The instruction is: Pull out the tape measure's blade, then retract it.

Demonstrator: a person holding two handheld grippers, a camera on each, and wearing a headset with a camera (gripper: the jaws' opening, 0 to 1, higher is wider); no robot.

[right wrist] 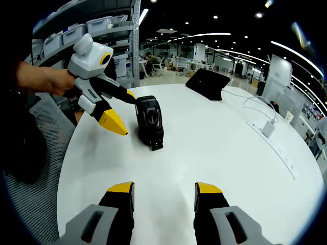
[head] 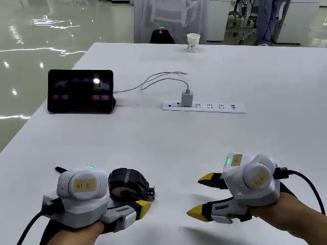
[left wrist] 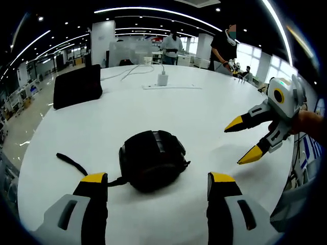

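Observation:
A black tape measure point(head: 127, 184) lies on the white table point(head: 168, 138) at the near left, its blade drawn in. Its black strap point(left wrist: 70, 163) trails to the left. My left gripper point(head: 144, 196) is open, and the tape measure point(left wrist: 152, 160) sits just ahead of its yellow fingertips point(left wrist: 94, 178) without being clamped. My right gripper point(head: 202, 195) hangs open a short way to the right, apart from the case, with nothing between its jaws. In the right gripper view the tape measure point(right wrist: 150, 121) stands beside the left gripper point(right wrist: 122, 109); my own right gripper point(right wrist: 164, 188) is over bare table.
A dark tablet point(head: 80, 91) stands at the left. A white power strip point(head: 204, 106) with a plugged charger point(head: 187, 97) and cables lies mid-table. A paper cup point(head: 193, 42) sits at the far edge. People stand beyond the table.

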